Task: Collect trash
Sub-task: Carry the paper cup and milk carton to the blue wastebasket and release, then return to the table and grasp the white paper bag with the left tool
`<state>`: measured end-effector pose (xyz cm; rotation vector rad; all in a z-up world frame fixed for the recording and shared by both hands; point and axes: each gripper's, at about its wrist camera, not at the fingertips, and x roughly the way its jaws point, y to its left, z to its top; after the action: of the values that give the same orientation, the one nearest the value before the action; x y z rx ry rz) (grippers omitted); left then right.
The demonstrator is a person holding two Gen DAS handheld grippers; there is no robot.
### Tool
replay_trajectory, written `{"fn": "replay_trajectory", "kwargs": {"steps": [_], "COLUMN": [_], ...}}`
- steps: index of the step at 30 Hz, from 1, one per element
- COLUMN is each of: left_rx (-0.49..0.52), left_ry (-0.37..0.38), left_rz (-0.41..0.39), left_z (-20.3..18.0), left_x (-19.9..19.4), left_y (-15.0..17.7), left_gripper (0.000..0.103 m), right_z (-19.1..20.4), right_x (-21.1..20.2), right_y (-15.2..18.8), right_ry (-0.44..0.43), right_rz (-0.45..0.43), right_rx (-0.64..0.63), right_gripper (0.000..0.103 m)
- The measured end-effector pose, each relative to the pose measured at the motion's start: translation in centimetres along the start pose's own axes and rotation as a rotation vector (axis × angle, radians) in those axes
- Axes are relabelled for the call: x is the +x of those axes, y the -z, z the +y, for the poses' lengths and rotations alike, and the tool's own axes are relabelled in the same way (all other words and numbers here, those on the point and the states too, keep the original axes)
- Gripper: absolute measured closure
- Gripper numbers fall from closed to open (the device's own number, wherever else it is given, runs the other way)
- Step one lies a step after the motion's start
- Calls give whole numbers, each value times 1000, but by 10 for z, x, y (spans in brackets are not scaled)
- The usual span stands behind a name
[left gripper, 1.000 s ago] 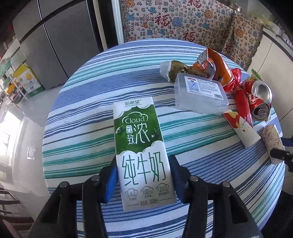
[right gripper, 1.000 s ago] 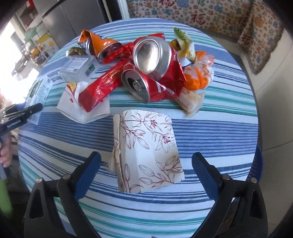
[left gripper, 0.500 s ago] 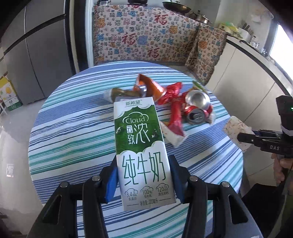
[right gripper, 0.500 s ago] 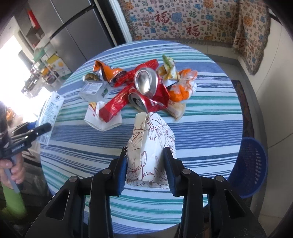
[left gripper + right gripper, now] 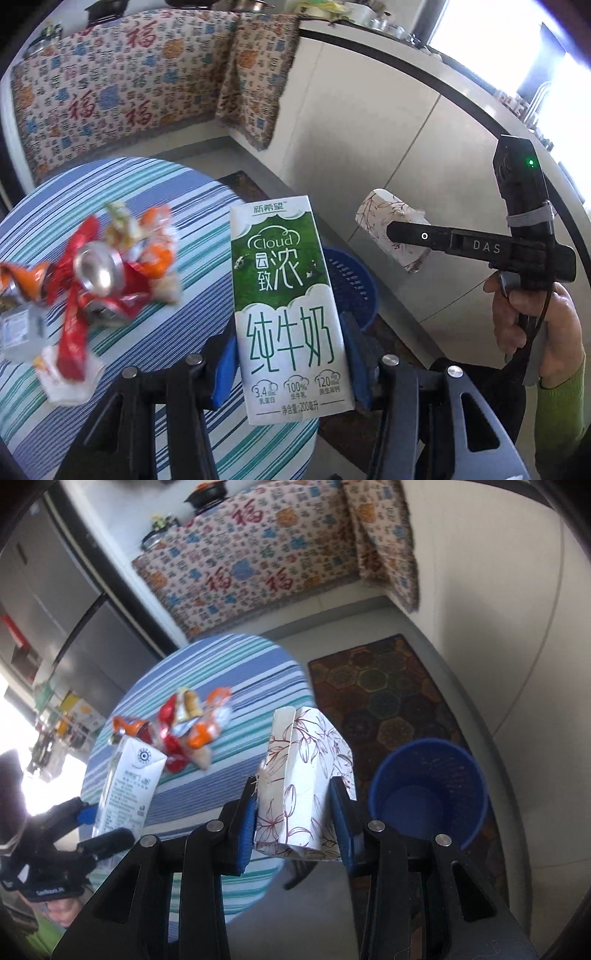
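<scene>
Both tongs swung off the table toward the bin point(image 5: 428, 794): left tongs point(image 5: 288, 363) clamp the milk carton point(image 5: 286, 306), right tongs point(image 5: 297, 821) pinch the floral box point(image 5: 304, 775), bin just right. Probably empty, light, crushable, so grip the flat sides

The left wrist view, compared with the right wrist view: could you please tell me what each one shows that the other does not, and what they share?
Only the left wrist view shows the milk carton's green printed front, the crushed can clearly, and the bright window. Only the right wrist view shows the blue basket's empty inside, the hexagon-patterned rug and the refrigerator. Both show the striped round table, the trash pile, the floral paper carton in the right gripper, the left gripper clamping the milk carton, and the patterned cloth.
</scene>
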<state>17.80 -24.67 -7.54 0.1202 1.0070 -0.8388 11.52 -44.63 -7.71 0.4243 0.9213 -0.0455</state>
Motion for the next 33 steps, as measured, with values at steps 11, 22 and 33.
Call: {"fn": "replay_trajectory", "kwargs": {"steps": [11,22,33], "left_rx": [66,187,167], "left_ry": [94,23,-7], "left_rz": [128,167,65], "left_z": [-68,-93,-82], "left_x": [174,254,229], "left_y": [-50,-50,-54], "left_gripper": [52,45,28], "right_z": [-153,-216,-231], "right_x": [24,63,39], "right_y": [-20,-14,-14], "right_ry": [60,39,52], "right_rz": [-7,17,-100], "right_rx": [298,430,447], "right_gripper": [65,60,43]}}
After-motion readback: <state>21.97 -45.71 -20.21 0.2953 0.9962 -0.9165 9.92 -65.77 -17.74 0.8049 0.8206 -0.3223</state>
